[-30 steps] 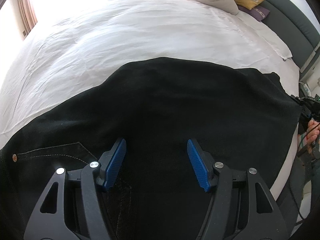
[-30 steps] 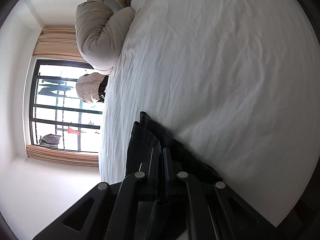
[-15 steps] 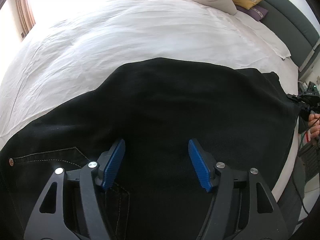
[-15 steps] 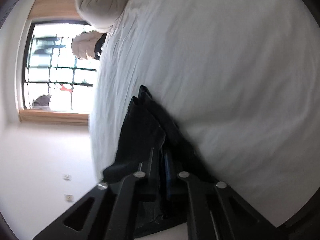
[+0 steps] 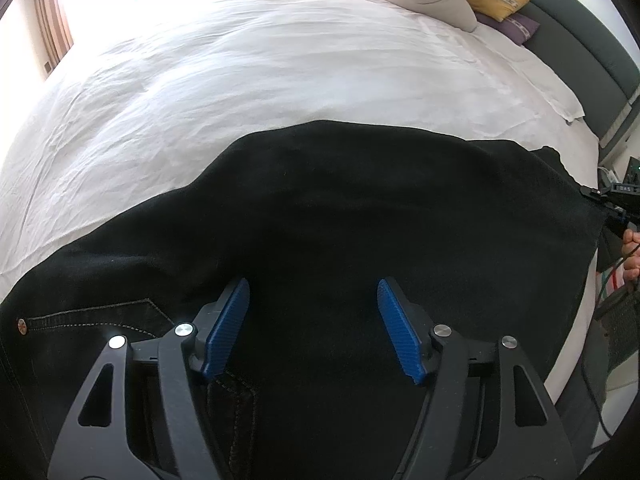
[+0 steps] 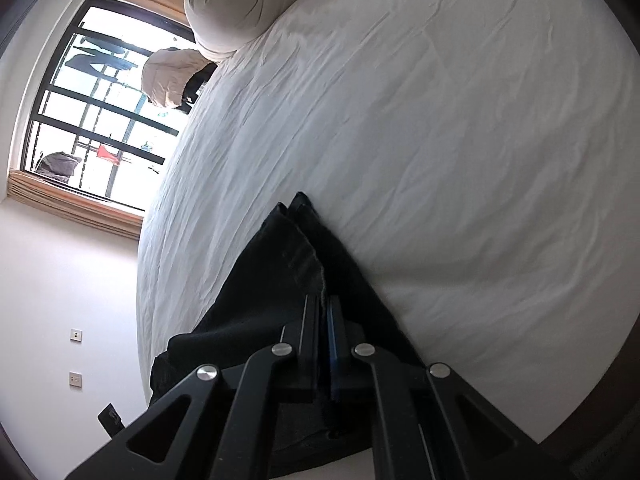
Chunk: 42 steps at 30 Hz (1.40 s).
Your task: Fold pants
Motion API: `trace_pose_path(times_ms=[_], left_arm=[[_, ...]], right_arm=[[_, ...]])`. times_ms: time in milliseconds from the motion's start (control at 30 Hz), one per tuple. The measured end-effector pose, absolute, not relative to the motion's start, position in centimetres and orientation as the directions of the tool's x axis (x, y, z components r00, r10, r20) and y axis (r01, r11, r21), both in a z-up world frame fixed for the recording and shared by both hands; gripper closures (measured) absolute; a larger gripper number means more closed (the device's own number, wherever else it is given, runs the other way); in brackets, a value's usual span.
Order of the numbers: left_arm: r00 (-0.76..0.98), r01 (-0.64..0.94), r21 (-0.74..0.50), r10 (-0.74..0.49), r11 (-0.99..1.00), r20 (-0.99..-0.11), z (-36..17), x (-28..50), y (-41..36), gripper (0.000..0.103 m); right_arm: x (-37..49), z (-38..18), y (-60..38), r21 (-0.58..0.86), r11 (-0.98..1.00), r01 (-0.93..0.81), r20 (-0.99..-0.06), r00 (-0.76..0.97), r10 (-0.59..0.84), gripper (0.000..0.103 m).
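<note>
Black denim fills the lower half of my left wrist view: the pants lie spread across the white bed sheet, near the bed's close edge, with a stitched pocket and a copper rivet at the far left. My left gripper hangs over the cloth with its blue pads spread wide and nothing between them; whether the tips rest on the fabric I cannot tell. At the right edge of this view my right gripper has the hem end.

From the right wrist view, that gripper has its fingers pressed almost together, pinching the hem edges of the pants, which look raised a little off the sheet beside the bed edge. A rolled duvet sits far off by the window.

As I judge it, I am about to carry the leg end over toward the waist. To do that well I should keep this pinch tight on both layers, hold the cloth taut, and let my left pads pin the fold line so the pants don't drag.
</note>
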<state>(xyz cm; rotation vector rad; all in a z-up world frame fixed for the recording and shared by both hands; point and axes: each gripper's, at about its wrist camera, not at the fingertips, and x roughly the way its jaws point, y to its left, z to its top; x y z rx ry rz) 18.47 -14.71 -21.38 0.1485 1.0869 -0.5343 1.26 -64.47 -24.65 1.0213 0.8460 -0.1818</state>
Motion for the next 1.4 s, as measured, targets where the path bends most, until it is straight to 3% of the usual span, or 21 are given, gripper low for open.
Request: trace_pose_path(times_ms=[567,600,633,700,833,933,1000,1033,1067,1133,1233,1333,1400], left_arm=[[0.381,0.521,-0.115,-0.351,0.846,-0.855,-21.9,18.6,-16.1,0.034],[0.384,0.526,-0.113,-0.354,0.843,-0.853,-21.9,18.5,-16.1,0.034],[0.386,0.531,-0.116,-0.362,0.839,-0.849,-22.0,18.4,-16.0,0.033],[0.389,0.533,-0.124,-0.373,0.837,-0.843,-22.1,18.4,-15.9,0.033],[0.402,0.527,-0.121,-0.373,0.841,-0.836,-21.9,18.1,-16.3,0.033],[0.407,0.536,-0.137,-0.397,0.833,-0.823,-21.4,17.8,-16.1,0.033],[0.403,0.545,-0.121,-0.386,0.83,-0.83,-21.8,17.8,-16.0,0.033],[0.404,0.546,-0.122,-0.388,0.829,-0.829,-21.8,17.9,-15.7,0.033],[0.405,0.546,-0.128,-0.395,0.828,-0.825,-21.8,17.9,-15.4,0.033],[0.408,0.532,-0.142,-0.399,0.835,-0.821,-21.7,18.1,-14.7,0.033],[0.415,0.517,-0.16,-0.409,0.841,-0.813,-21.5,18.4,-14.0,0.033],[0.439,0.506,-0.169,-0.421,0.846,-0.794,-20.9,18.1,-13.4,0.033],[0.473,0.506,-0.171,-0.437,0.846,-0.765,-19.9,17.5,-12.9,0.033]], right_arm=[[-0.3,-27.7,-65.3,0.673,0.459,0.58,-0.709,0.683,0.176,0.1],[-0.5,-26.6,-65.2,0.628,0.478,0.614,-0.744,0.654,0.136,0.088],[-1.0,-24.4,-65.1,0.522,0.531,0.668,-0.799,0.6,0.031,0.087],[-1.3,-20.9,-64.3,0.453,0.601,0.659,-0.794,0.604,-0.064,0.087],[3.5,-16.6,-58.8,0.496,0.755,0.428,-0.737,0.668,0.105,0.087],[9.5,-18.4,-53.3,0.551,0.789,0.273,-0.73,0.617,0.295,0.087],[12.4,-21.7,-51.3,0.548,0.791,0.271,-0.762,0.551,0.34,0.087],[13.5,-23.9,-51.5,0.522,0.793,0.316,-0.796,0.514,0.319,0.09],[13.8,-25.3,-52.5,0.505,0.785,0.358,-0.812,0.506,0.291,0.103],[13.4,-26.6,-55.2,0.59,0.71,0.384,-0.75,0.587,0.305,0.103],[12.7,-25.6,-58.7,0.506,0.709,0.491,-0.772,0.625,0.117,0.103],[12.5,-23.8,-59.3,0.426,0.727,0.539,-0.804,0.594,0.031,0.103],[12.2,-21.5,-57.2,0.432,0.771,0.467,-0.778,0.626,0.057,0.098]])
